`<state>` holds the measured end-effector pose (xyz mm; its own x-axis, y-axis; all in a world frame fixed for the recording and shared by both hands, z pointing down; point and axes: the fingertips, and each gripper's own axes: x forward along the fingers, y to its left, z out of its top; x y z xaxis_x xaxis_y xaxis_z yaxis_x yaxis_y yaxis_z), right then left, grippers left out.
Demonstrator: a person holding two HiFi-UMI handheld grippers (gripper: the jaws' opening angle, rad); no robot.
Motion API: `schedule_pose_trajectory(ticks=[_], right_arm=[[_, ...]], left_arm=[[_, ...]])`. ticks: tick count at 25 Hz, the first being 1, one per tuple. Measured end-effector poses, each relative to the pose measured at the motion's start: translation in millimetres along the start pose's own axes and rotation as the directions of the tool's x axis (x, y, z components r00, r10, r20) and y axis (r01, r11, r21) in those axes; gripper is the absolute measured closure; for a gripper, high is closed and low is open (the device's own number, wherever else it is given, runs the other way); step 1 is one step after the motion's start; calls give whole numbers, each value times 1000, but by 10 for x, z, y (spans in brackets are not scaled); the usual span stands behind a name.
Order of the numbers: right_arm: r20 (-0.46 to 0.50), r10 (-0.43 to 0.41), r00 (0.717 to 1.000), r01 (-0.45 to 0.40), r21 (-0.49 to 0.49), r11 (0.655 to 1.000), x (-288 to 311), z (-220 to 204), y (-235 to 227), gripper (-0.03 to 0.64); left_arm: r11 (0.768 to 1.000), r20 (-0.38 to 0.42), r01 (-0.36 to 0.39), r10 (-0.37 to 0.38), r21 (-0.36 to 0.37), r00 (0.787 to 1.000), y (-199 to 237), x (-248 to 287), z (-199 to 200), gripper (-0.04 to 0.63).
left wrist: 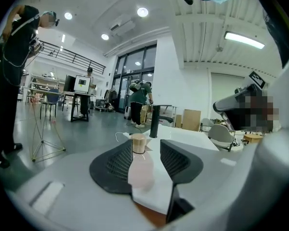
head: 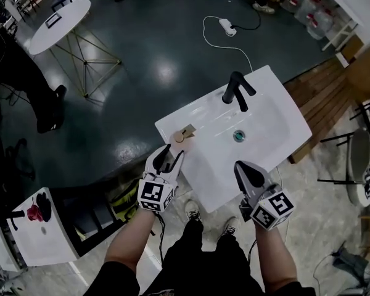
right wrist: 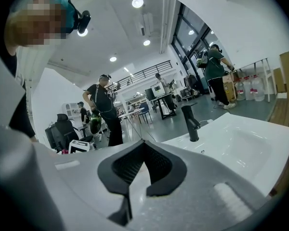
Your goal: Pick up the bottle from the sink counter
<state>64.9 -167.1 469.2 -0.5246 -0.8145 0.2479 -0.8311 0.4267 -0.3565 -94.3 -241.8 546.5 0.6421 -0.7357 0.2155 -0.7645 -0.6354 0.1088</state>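
A small pale-pink bottle point(head: 180, 137) with a wooden cap stands upright on the left corner of the white sink counter point(head: 282, 100). My left gripper point(head: 171, 155) is at the counter's left edge, its jaws standing wide on either side of the bottle. In the left gripper view the bottle point(left wrist: 139, 165) sits between the pads of the left gripper point(left wrist: 145, 144); bare counter shows between the bottle and the right pad. My right gripper point(head: 243, 167) hovers over the counter's near edge, its fingertips together and nothing in them; the right gripper view shows the right gripper point(right wrist: 143, 146) with its tips meeting.
A black faucet point(head: 236, 91) stands at the back of the basin, with the drain point(head: 238, 135) below it. A round white table point(head: 60, 18) and a power strip point(head: 227, 26) are on the floor beyond. A chair point(head: 357, 159) stands at right. People stand in the background.
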Motion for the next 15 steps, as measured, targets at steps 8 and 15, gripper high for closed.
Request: schedule_pose_trajectory(ticks=[8,15], right_arm=[[-38,-17,999,18,32,999,45,-222,-114,615],[-53,-27,998,29,45,999,100,-312,-179,617]], left_arm=[[999,8,25,-25,40,1000,80,258,-62,410],[999,17,34,-35,42,999,128,364,-76,410]])
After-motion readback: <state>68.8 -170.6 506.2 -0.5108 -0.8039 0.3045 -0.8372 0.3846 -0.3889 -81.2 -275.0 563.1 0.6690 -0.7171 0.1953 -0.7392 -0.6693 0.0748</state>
